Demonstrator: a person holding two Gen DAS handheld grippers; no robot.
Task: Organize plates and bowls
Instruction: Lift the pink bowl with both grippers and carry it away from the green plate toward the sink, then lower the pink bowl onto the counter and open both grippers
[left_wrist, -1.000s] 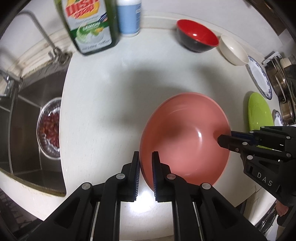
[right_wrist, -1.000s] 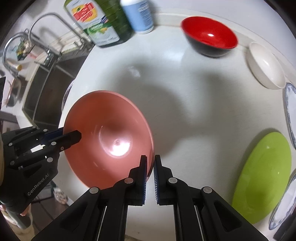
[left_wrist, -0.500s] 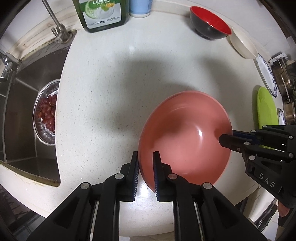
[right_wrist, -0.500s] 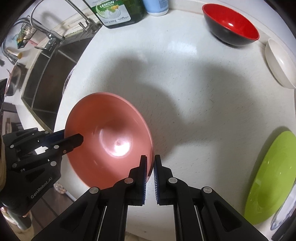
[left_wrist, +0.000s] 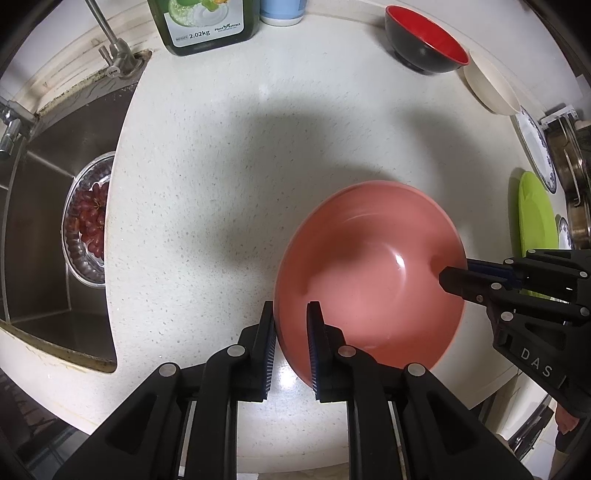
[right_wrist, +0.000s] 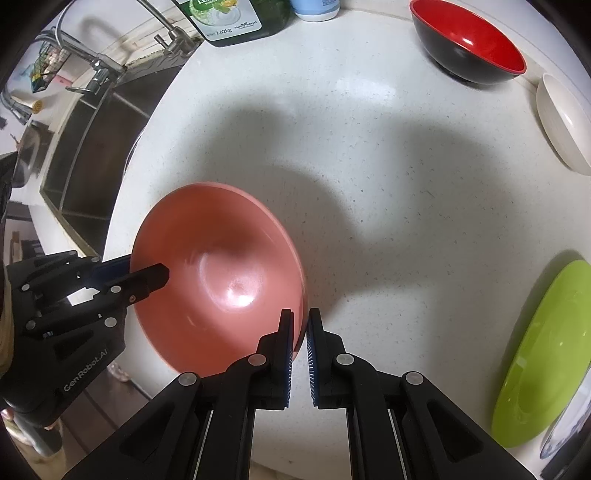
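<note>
A large pink bowl (left_wrist: 369, 273) is held over the white counter by both grippers. My left gripper (left_wrist: 291, 314) is shut on its left rim. My right gripper (right_wrist: 300, 325) is shut on its right rim; the bowl also shows in the right wrist view (right_wrist: 221, 273). A red and black bowl (right_wrist: 469, 51), a cream bowl (right_wrist: 565, 122) and a green plate (right_wrist: 546, 354) sit on the counter to the right. A blue-patterned plate (left_wrist: 537, 147) lies beyond the green plate (left_wrist: 535, 218).
A steel sink (left_wrist: 48, 206) with a colander of red grapes (left_wrist: 90, 218) lies to the left. A green dish soap bottle (left_wrist: 207, 22) and a blue-white container (left_wrist: 282, 11) stand at the back. Metal pots (left_wrist: 576, 177) sit at the far right.
Both grippers, still holding the pink bowl, have moved back toward the near counter edge, so the bottles and the far bowls sit higher in view.
</note>
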